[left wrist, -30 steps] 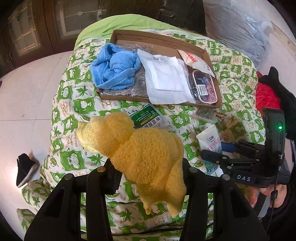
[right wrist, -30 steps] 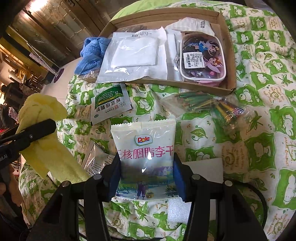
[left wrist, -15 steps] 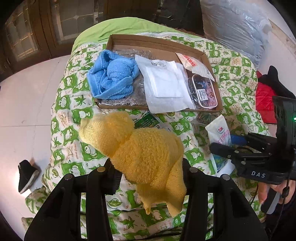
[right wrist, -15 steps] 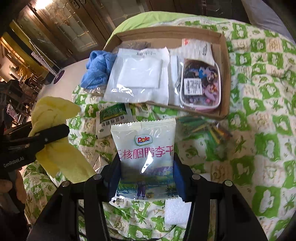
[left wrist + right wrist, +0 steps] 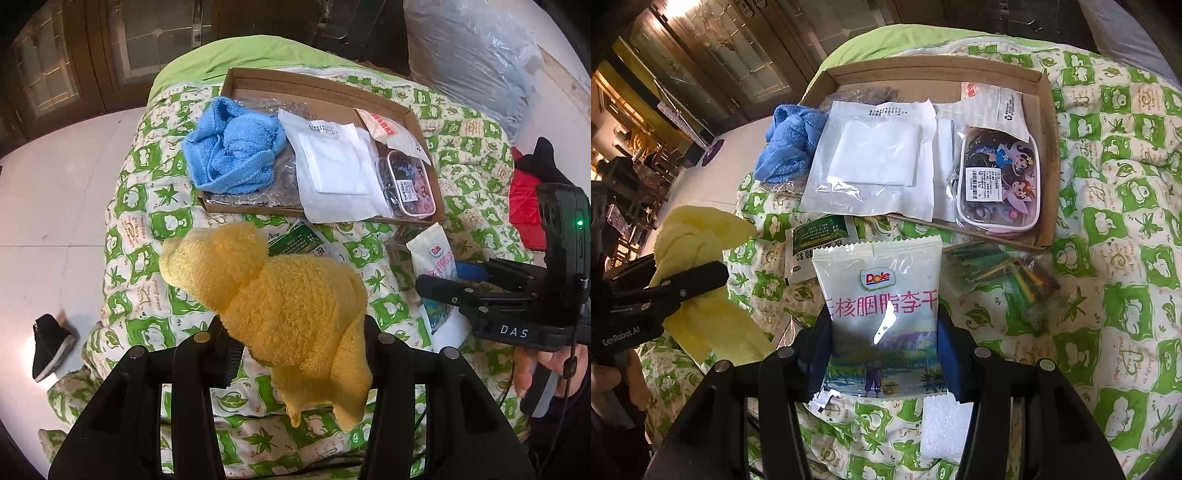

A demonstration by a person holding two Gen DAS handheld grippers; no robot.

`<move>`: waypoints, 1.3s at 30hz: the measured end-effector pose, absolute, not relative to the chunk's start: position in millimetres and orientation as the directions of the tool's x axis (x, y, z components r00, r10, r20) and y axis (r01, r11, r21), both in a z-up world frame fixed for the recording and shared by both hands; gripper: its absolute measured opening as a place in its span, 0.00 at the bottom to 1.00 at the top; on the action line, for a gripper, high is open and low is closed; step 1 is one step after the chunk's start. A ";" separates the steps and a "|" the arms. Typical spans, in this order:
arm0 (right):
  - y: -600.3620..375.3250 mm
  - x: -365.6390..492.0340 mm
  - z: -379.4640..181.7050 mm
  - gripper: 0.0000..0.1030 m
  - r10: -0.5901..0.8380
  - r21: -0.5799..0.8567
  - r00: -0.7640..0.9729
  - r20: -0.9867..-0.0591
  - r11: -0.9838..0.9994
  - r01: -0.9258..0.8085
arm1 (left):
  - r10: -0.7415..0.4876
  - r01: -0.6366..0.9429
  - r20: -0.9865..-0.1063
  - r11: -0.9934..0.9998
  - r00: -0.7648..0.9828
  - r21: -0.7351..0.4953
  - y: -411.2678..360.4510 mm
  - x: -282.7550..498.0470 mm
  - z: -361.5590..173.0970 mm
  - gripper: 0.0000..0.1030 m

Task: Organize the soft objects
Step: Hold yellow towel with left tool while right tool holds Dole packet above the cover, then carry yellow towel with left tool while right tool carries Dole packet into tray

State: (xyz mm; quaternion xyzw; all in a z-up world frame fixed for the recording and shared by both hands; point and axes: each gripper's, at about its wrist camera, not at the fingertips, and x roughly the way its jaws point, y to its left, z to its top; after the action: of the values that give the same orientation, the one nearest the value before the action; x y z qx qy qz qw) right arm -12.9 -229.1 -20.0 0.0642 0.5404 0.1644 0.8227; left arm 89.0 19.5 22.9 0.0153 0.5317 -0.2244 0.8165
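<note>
My left gripper (image 5: 295, 332) is shut on a bunched yellow towel (image 5: 280, 295), held above the green-and-white quilt (image 5: 147, 206). My right gripper (image 5: 882, 332) is shut on a white Dole snack pouch (image 5: 882, 288), also lifted off the quilt. Beyond both lies a shallow cardboard tray (image 5: 321, 81) holding a blue towel (image 5: 236, 155), a clear bag with a white cloth (image 5: 336, 166), a small packet and a cartoon-printed pouch (image 5: 997, 181). In the right wrist view the yellow towel (image 5: 701, 236) and left gripper (image 5: 665, 288) appear at the left.
A green sachet (image 5: 820, 240) and a clear bag of coloured sticks (image 5: 1008, 273) lie on the quilt before the tray. A white foam piece (image 5: 942, 424) sits below my right gripper. A black shoe (image 5: 48, 343) is on the floor at left, red and black clothing (image 5: 524, 206) at right.
The right gripper has risen a little with the pouch, so the tray looks farther away. The left gripper holds the yellow towel much as before.
</note>
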 end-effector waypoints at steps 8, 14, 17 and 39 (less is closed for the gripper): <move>-224.1 -10.0 -14.1 0.50 0.347 0.279 0.364 -0.864 0.933 -0.228 | -0.336 0.369 -0.866 0.909 0.370 -0.195 29.0 83.6 43.1 0.44; -219.8 -7.4 -3.0 0.50 0.349 0.270 0.378 -0.858 0.931 -0.247 | -0.333 0.358 -0.861 0.914 0.386 -0.192 35.5 86.8 57.0 0.44; -218.8 -3.4 4.5 0.50 0.345 0.259 0.385 -0.856 0.931 -0.258 | -0.339 0.356 -0.860 0.912 0.381 -0.202 36.0 91.4 60.3 0.44; -227.8 91.2 7.7 0.50 0.329 0.250 0.429 -0.841 0.940 -0.230 | -0.350 0.495 -0.895 0.850 0.276 -0.180 -26.1 240.9 60.8 0.44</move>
State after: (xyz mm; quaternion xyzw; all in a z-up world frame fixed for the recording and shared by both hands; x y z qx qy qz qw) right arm 91.2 -227.8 7.7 0.0486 0.5078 0.1658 0.8440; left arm 240.9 -26.1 60.8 0.0671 0.5400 -0.2656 0.7958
